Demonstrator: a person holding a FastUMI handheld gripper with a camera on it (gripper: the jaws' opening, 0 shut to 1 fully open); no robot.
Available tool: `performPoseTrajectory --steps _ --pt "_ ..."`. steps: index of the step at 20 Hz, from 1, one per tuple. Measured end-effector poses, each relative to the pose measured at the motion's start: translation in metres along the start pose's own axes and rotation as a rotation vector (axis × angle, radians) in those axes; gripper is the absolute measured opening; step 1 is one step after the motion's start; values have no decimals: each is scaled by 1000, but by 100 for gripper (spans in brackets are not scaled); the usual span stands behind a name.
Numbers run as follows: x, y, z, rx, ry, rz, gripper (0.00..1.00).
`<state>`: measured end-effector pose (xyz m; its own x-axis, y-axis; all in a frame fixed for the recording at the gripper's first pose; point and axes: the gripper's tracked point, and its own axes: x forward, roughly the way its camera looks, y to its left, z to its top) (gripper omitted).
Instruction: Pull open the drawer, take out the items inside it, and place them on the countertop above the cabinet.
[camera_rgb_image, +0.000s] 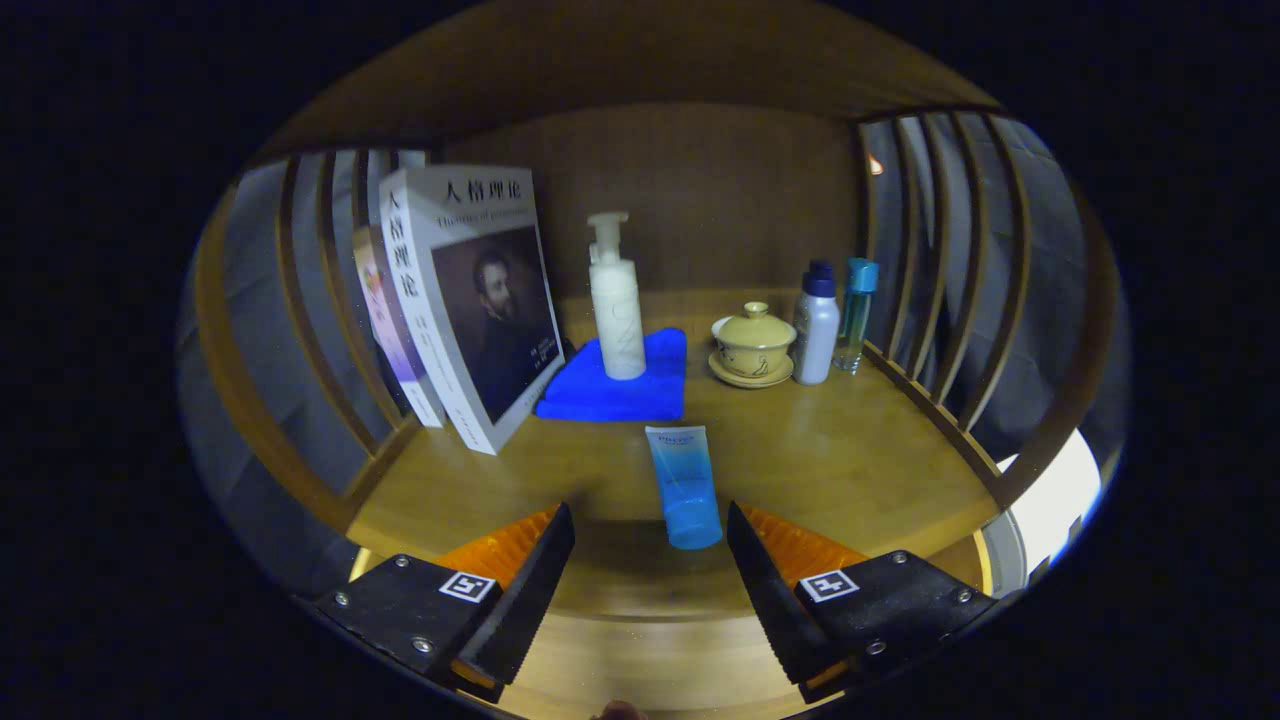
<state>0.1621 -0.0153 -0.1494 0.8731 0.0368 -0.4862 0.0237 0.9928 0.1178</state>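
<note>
- My gripper hangs with its fingers spread wide, holding nothing.
- The blue tube lies flat on the countertop, cap end toward me, just ahead of and between the fingers, touching neither.
- I judge it light, soft-walled and a bit slick; the stiffer cap end is the safer place to grip.
- Beyond it a white pump bottle stands on a blue cloth; books lean far left, a lidded teacup sits far right.
</note>
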Motion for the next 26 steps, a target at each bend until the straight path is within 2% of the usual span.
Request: performPoseTrajectory --steps 6,9,11,14,20,26 --pt "-88 1 3 -26 -210 11 94" --pt "-133 10 -13 -52 -327 17 94" --pt "-159 19 -30 -112 -382 25 94" --pt "-197 41 -55 -149 -445 68 94" --pt "-247 38 -112 -149 -438 62 94" --pt "-258 29 -171 -165 -355 47 94"
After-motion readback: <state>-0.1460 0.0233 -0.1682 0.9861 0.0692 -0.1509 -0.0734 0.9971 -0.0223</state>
